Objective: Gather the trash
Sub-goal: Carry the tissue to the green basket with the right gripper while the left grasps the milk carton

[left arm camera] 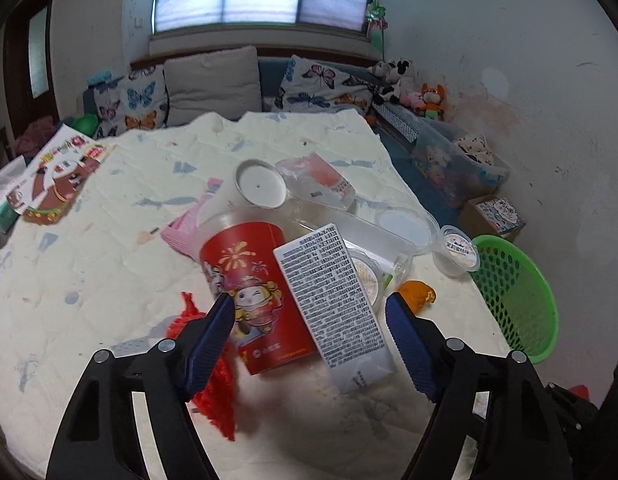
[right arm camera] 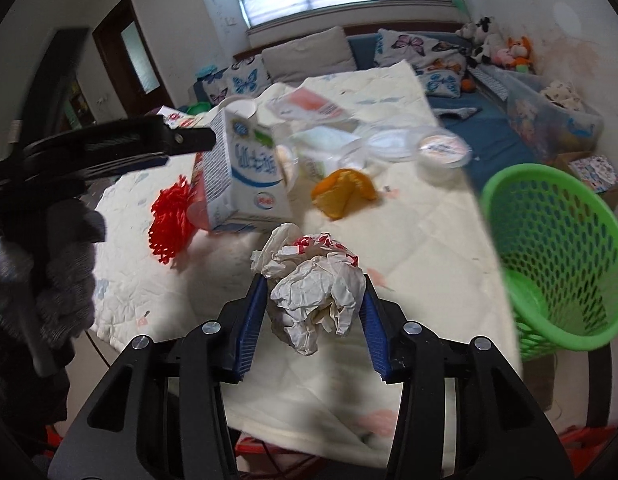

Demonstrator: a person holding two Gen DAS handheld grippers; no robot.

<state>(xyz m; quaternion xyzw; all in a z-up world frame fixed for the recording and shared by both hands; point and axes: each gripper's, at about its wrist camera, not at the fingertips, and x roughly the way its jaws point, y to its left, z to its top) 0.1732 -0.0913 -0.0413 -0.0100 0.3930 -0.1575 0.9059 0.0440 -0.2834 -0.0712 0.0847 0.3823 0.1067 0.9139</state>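
Note:
My right gripper (right arm camera: 313,284) is shut on a crumpled white paper wrapper (right arm camera: 315,300) with red print, held above the table's near edge. My left gripper (left arm camera: 309,312) is open, its jaws on either side of a white milk carton (left arm camera: 333,300) that lies against a red printed cup (left arm camera: 253,296). The carton (right arm camera: 245,176) and the left gripper also show in the right wrist view. A green mesh basket (left arm camera: 513,296) stands at the table's right side; in the right wrist view the basket (right arm camera: 557,248) is right of my wrapper.
On the cream tablecloth (left arm camera: 109,280) lie a red mesh net (left arm camera: 213,380), an orange peel (left arm camera: 417,292), clear plastic cups and lids (left arm camera: 261,184), a pink packet (left arm camera: 181,228) and a printed box (left arm camera: 57,176). A sofa with cushions stands behind.

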